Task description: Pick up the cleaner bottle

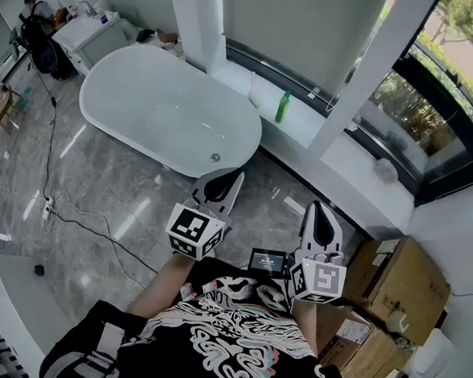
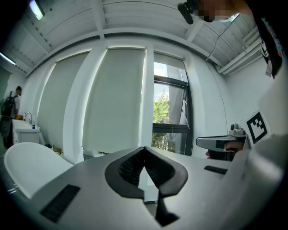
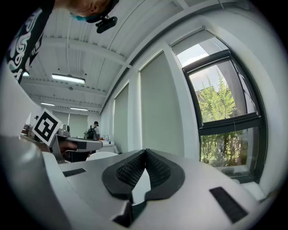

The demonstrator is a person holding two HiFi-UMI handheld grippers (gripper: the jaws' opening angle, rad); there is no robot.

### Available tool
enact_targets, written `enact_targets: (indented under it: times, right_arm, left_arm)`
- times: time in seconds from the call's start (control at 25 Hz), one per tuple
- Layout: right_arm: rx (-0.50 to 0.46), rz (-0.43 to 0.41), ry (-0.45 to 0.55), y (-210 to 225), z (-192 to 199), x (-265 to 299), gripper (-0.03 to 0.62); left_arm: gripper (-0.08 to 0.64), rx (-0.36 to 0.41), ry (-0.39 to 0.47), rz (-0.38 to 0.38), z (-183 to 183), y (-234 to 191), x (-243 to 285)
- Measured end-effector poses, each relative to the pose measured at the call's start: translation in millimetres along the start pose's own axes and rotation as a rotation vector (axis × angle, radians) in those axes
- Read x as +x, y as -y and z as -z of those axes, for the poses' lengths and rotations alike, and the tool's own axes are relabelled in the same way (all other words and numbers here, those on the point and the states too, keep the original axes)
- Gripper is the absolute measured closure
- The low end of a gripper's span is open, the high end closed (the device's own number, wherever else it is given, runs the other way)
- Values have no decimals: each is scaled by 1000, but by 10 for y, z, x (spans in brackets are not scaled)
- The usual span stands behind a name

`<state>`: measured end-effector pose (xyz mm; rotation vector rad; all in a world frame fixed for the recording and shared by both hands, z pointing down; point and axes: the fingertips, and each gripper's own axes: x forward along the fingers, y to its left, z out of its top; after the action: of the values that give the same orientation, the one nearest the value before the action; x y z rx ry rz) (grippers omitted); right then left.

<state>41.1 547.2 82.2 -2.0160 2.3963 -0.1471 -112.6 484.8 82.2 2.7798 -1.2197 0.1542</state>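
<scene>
Counting one cleaner bottle on window ledge, one bathtub, two clenched empty: left gripper, right gripper.

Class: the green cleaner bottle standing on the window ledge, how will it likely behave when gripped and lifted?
The green bottle stands tall and narrow on the white ledge, so a sideways nudge would probably tip it. It looks like plastic: likely light, slightly squashy, not fragile. Its fill level cannot be told.
</scene>
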Motion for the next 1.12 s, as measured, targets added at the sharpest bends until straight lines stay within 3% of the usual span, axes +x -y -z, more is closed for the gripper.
enact_targets:
  times: [0.52,0.92,1.12]
  right_arm:
    - [5,-20,5,273,13,98,565]
    - [19,-47,6,376,14,74,565]
    - [22,-41,-3,414,80,57,565]
  left_arm:
    - [545,18,20,-22,-19,77,145]
    - [545,72,-13,-82,16,154,182]
    - [545,58,-32,-95,128,115,207]
